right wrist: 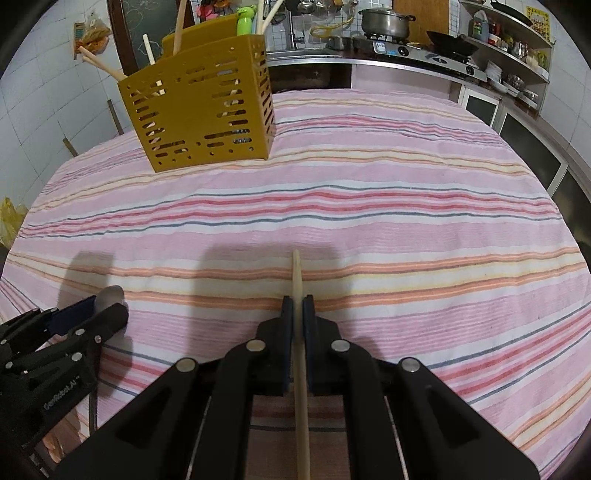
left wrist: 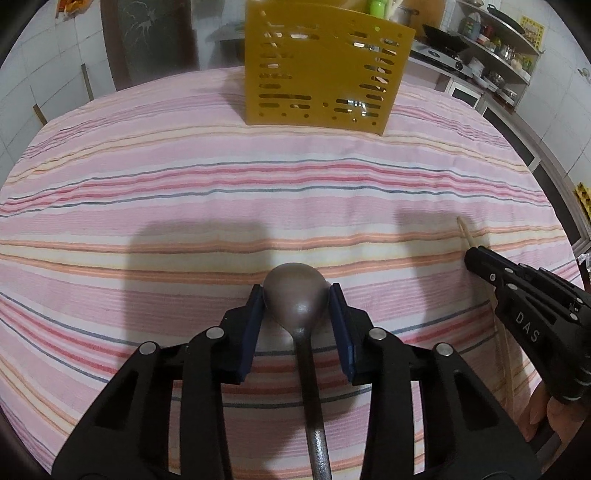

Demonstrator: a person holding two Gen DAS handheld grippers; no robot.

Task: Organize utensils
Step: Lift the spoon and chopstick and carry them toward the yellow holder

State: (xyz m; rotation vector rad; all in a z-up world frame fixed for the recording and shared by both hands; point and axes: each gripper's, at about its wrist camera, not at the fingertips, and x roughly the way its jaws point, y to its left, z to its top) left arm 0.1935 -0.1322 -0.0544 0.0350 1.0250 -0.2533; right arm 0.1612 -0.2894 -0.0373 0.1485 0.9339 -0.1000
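My left gripper (left wrist: 296,295) is shut on a dark metal spoon (left wrist: 295,291), its blue pads (left wrist: 255,317) clamping the bowl, handle running back toward me. My right gripper (right wrist: 297,301) is shut on a pale wooden chopstick (right wrist: 297,273) whose tip sticks out ahead. The right gripper also shows at the right of the left wrist view (left wrist: 476,260), and the left gripper at the lower left of the right wrist view (right wrist: 107,310). A yellow slotted utensil holder (left wrist: 321,70) stands at the far side of the table; in the right wrist view the holder (right wrist: 199,107) has several chopsticks standing in it.
The table carries a pink striped cloth (right wrist: 369,206). Behind it runs a kitchen counter with a gas stove (right wrist: 424,51), a pot (right wrist: 384,20) and a wok. Shelves with bottles and dishes (right wrist: 513,40) stand at the far right. White tiled wall at left.
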